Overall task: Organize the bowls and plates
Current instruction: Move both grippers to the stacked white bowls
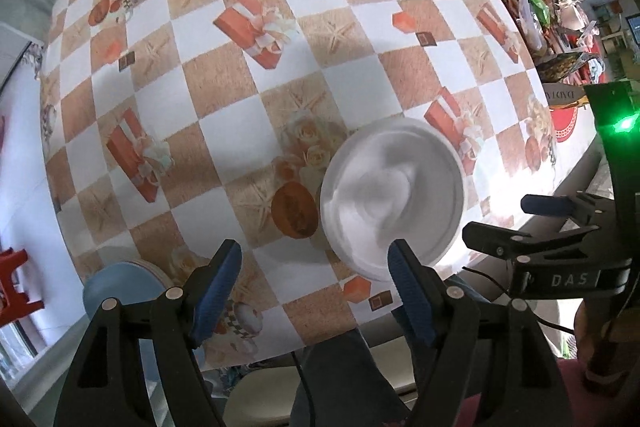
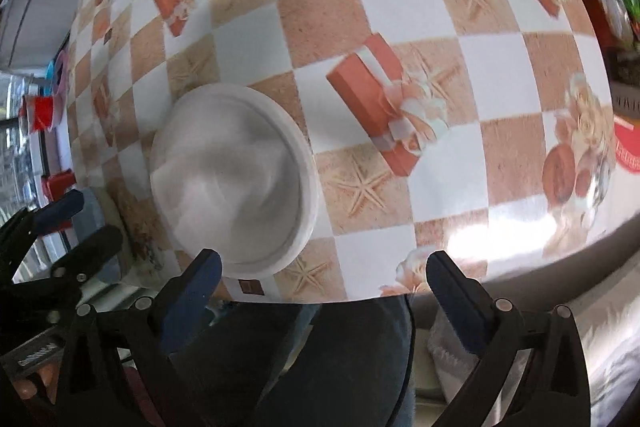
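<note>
**White bowl on the table, both grippers empty**

We see a white bowl (image 1: 392, 201) sitting on the checked tablecloth (image 1: 280, 75) close to the near edge of the table. Its picture is smeared in both views, so we cannot make out its inside clearly.

Our left gripper (image 1: 316, 283) points down over the near edge with its jaws apart and nothing between them. Its right fingertip (image 1: 400, 259) overlaps the bowl's near rim in the left view; we cannot tell whether it touches.

Our right gripper (image 2: 324, 275) has its jaws spread wide, also empty. The bowl (image 2: 232, 179) lies just beyond its left fingertip (image 2: 204, 275) in the right view.

At the lower left of the left view, blue plates (image 1: 120, 291) lie at the table's edge, partly hidden behind the gripper.

A person's dark trousers (image 2: 340, 355) show below the table edge.
</note>
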